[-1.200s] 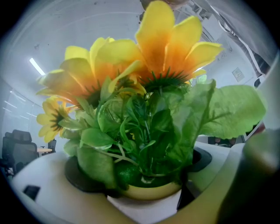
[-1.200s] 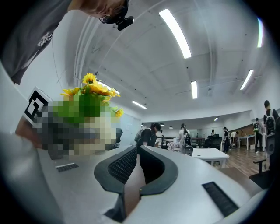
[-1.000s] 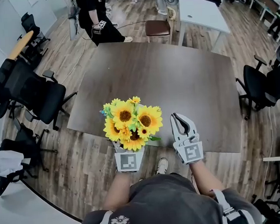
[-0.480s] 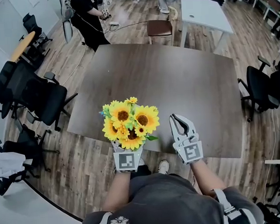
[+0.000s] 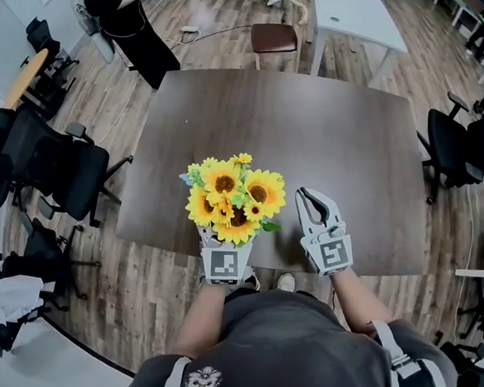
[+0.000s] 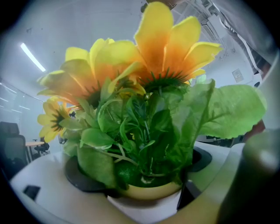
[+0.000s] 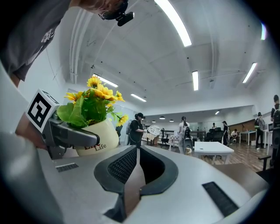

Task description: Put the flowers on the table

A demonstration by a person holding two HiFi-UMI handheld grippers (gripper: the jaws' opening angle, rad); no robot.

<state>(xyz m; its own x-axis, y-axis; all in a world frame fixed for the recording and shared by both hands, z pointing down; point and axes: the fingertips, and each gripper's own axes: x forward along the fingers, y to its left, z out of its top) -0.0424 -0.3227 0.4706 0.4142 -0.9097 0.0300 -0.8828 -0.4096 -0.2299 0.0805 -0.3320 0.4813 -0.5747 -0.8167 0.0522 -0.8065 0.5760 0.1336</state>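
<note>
- Carried forward since a second ago: bunch of yellow sunflowers with green leaves [image 5: 232,199], now over the near strip of the dark brown wooden table [image 5: 319,117] instead of at its very edge.
- Come forward with it: both grippers, side by side as before, marker cubes still off the table's near edge.
- Gone farther up and left at the far side: person in black clothes [image 5: 123,23].
- Left gripper [image 5: 225,241]: jaws spread moderately and pressed on either side of the rounded cream-coloured pot [image 6: 146,192] that carries the flowers; black pads against its wall just under the rim.
- From the left gripper view: foliage and petal undersides filling nearly everything above the pot.
- Cannot tell from any view whether the pot's base touches the tabletop; hidden under the blossoms from the head view.
- Right gripper [image 5: 306,196]: jaws fully together, tips meeting, nothing between them; held just right of the flowers, apart from them, pointing out over the table's edge.
- From the right gripper view: pot [image 7: 98,138] and flowers [image 7: 94,103] at left, clamped by the other gripper's dark finger.
- Around the table: black office chairs [image 5: 58,160] at left, brown-seated chair [image 5: 274,37] at the far edge, white table [image 5: 349,15] beyond.
</note>
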